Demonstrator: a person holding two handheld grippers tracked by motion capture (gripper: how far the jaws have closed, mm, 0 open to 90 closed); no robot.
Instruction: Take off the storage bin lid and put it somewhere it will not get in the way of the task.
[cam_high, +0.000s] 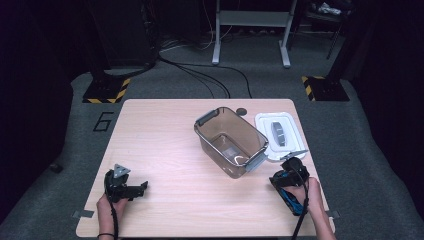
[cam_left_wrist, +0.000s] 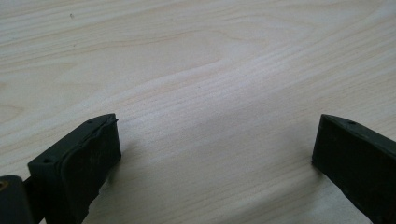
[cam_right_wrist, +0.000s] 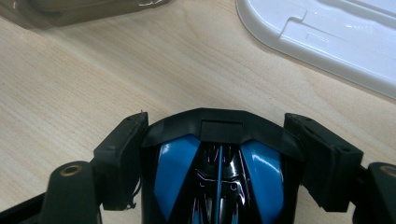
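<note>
R tongs (cam_right_wrist: 215, 154) clamped on blue toy car (cam_right_wrist: 219, 172), near table edge (cam_high: 320, 200).

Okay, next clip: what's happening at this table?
A person holds a gripper in each hand. The right gripper is clamped on a blue-and-black toy car at the wooden table's near right edge, beside a clear plastic storage bin and its white lid. The left gripper rests open over bare tabletop.

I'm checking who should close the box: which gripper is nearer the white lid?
Right. The right gripper, clamped on a blue-black toy car, sits just below the white lid; the left gripper rests across the table.
</note>
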